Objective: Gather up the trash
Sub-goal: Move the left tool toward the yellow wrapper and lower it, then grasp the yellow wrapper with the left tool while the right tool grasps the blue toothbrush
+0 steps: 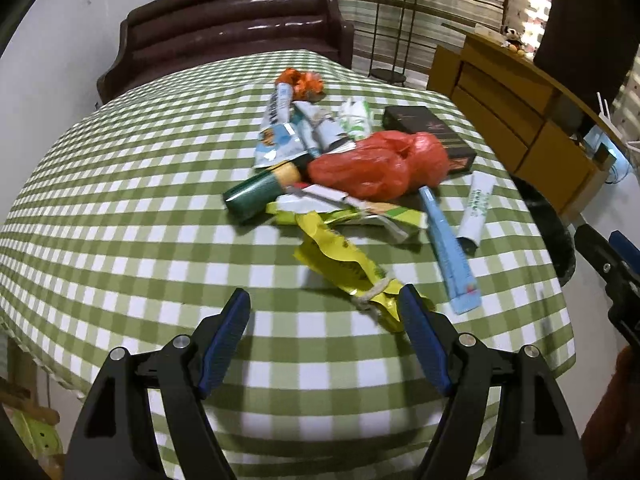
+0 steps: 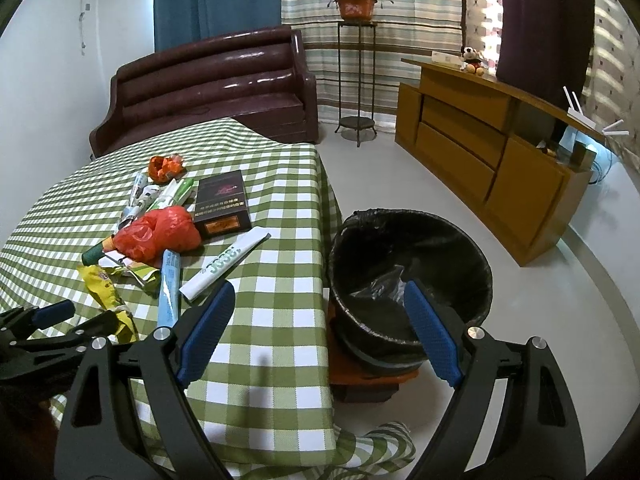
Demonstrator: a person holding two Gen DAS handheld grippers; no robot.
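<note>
Left gripper [image 1: 324, 304] hovering spread wide over the checked tablecloth [image 1: 120, 208], gripping nothing, crumpled yellow wrapper [image 1: 340, 260] lying just beyond its right finger, right gripper [image 2: 320, 300] gaping empty, straddling the table edge, black-lined trash bin [image 2: 408, 248] sitting ahead by its right finger.

A heap of trash [image 1: 340, 184] lies on a table [image 1: 120, 208]. A box [image 2: 222, 204] sits at the heap's right edge, with a tube [image 2: 224, 263] in front of it. A bin [image 2: 408, 280] stands on the floor right of the table. A sofa [image 2: 208, 88] is placed behind the table.
</note>
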